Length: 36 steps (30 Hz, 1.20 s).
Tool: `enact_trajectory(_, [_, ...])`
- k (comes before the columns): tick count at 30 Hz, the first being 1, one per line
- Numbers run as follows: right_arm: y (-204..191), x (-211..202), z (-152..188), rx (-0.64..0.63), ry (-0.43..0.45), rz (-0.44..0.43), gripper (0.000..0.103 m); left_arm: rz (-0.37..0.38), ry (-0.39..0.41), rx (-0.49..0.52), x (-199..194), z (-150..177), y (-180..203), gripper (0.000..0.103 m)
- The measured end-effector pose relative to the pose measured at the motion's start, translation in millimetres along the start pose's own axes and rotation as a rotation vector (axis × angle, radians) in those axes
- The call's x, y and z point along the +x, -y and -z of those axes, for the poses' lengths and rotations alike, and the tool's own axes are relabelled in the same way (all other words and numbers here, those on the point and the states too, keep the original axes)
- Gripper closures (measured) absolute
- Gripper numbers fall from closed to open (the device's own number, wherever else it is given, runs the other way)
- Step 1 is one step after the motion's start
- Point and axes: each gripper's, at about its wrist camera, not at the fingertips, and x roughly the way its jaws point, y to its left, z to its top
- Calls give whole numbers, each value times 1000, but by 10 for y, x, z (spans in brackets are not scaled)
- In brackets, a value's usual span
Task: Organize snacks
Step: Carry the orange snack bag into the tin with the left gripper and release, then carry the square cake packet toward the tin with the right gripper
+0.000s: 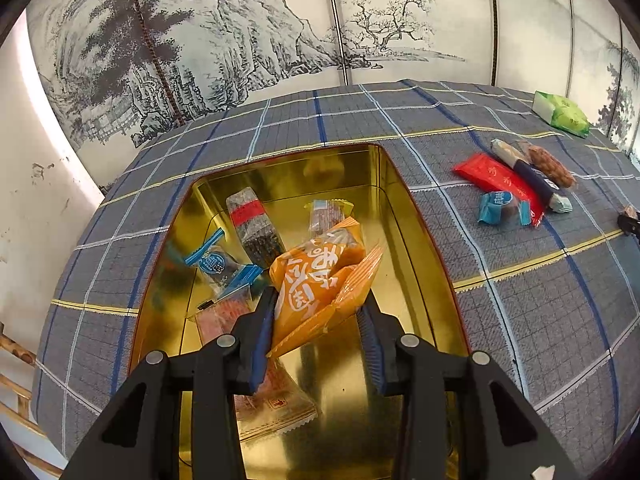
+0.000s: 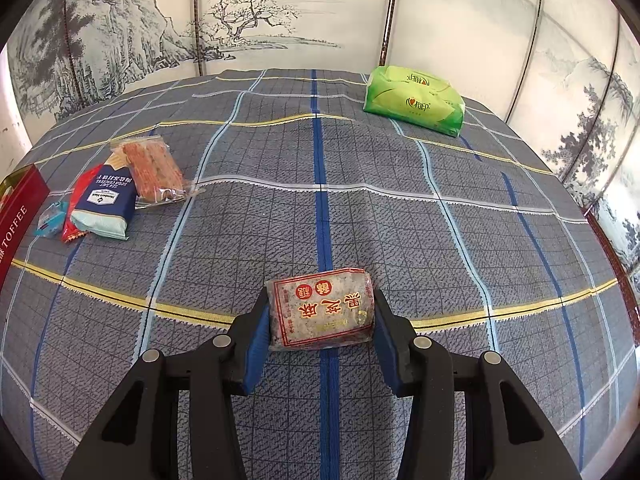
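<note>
Cloth [image 2: 320,200] in grey plaid with blue, white and yellow lines covers the whole table, and a folding screen [image 1: 240,40] painted with ink mountains and trees stands behind it. On the cloth sits an open gold tin [image 1: 400,216], its outside red with the word TOFFEE [image 2: 18,220]; inside lie a dark bar with a red band [image 1: 254,224], a blue-ended candy [image 1: 218,268], a brown wrapped piece [image 1: 326,214] and a pale flat packet [image 1: 276,396]. A green tissue pack [image 2: 414,98] rests at the far edge. Beside the tin is a small heap: a navy cracker packet [image 2: 106,204], a clear packet of orange-brown snack [image 2: 154,170], a red packet [image 1: 500,184] and a blue candy [image 1: 500,208]. The left gripper [image 1: 316,312] pinches an orange packet [image 1: 320,280] above the tin. The right gripper [image 2: 320,320] is clamped on a speckled bar with a red label [image 2: 322,312], low over the cloth, well apart from the heap.
</note>
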Motion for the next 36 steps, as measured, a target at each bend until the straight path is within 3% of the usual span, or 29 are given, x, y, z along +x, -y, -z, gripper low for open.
enact_trajectory(21, [-21,-6,3,-4,3,9,56,-46,20,17,-26,37,-47,53])
enact_trajectory(29, [-31,-11,3,-6,4,12,56,-72,85,25,-189,2,-35,33])
enact_trajectory(36, [-42,-15,4,-8,5,15,56,-99,105,9,-303,10,-35,32])
